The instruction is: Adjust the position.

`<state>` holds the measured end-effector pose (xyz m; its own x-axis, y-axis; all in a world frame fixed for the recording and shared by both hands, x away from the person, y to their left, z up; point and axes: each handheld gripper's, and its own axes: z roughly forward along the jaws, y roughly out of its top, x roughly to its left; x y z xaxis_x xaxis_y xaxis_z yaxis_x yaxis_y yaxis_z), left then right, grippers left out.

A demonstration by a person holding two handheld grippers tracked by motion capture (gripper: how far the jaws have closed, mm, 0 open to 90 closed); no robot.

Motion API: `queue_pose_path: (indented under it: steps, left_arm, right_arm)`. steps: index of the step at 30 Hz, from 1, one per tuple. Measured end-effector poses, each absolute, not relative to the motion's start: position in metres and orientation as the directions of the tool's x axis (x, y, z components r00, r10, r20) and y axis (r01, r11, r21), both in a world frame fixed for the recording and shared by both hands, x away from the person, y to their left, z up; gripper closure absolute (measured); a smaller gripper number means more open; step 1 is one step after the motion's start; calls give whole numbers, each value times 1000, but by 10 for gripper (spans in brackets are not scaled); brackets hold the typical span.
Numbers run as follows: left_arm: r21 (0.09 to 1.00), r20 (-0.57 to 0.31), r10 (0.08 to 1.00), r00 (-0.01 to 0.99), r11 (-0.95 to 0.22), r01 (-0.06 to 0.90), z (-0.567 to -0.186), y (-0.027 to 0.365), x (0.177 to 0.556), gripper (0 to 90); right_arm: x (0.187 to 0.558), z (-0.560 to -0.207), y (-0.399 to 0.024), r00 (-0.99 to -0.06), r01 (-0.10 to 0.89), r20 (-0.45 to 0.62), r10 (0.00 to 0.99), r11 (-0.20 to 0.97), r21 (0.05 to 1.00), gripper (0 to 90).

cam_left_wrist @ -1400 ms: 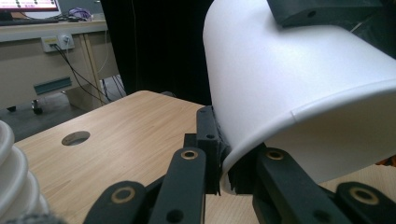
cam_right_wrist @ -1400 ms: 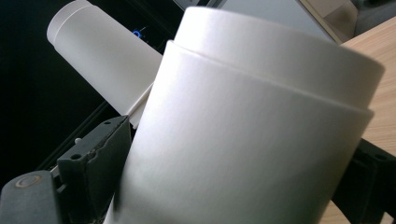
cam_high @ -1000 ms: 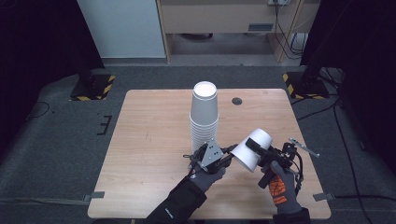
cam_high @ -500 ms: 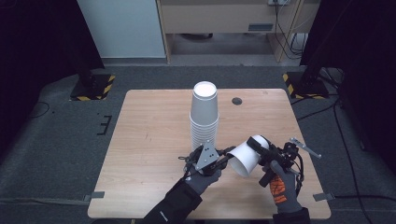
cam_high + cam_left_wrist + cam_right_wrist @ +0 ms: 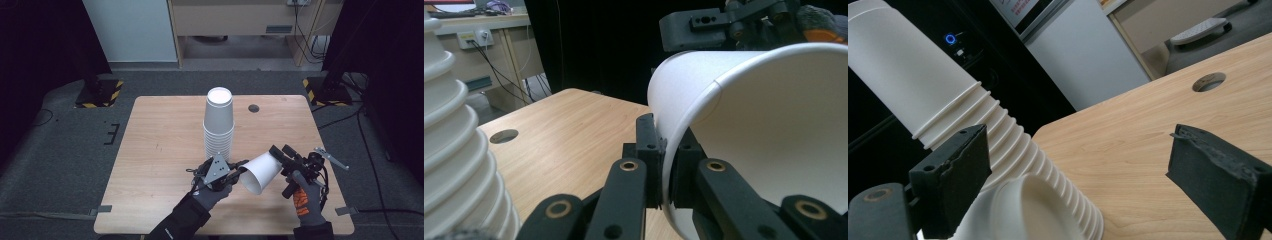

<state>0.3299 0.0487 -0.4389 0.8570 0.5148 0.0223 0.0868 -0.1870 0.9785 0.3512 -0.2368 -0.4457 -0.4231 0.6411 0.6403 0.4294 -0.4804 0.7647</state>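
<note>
A white paper cup (image 5: 260,172) lies on its side in the air above the table's front, its mouth turned toward my left gripper (image 5: 239,172). In the left gripper view that gripper (image 5: 667,175) is shut on the rim of the cup (image 5: 774,130), one pad inside and one outside. My right gripper (image 5: 281,156) sits at the cup's base. In the right gripper view its jaws (image 5: 1083,145) stand wide apart, with the cup's bottom (image 5: 1033,210) low between them and a clear gap on the right side.
A tall stack of upside-down white cups (image 5: 219,125) stands at the middle of the wooden table (image 5: 160,150), just behind the left hand. It also rises close by in the gripper views (image 5: 454,150) (image 5: 948,100). A round hole (image 5: 254,108) is near the far edge.
The cup has sunk a little and drawn closer to the left gripper. Both hands have stayed nearly where they were.
</note>
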Motion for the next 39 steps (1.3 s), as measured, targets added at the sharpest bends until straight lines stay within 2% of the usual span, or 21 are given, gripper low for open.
queue_pose_path:
  steps: [15,35,39]
  left_arm:
    - [973,-3,527,850,-195,124,-437,82,327,850]
    - [963,-48,523,851,-202,178,-445,119,321,851]
    - [958,-57,533,844,-208,196,-450,130,320,851]
  right_arm:
    - [353,-448,-246,-395,398,544,741,-396,828,109]
    - [350,-456,-245,-374,371,256,891,-109,922,119]
    - [350,-459,-247,-359,371,231,904,-89,924,120]
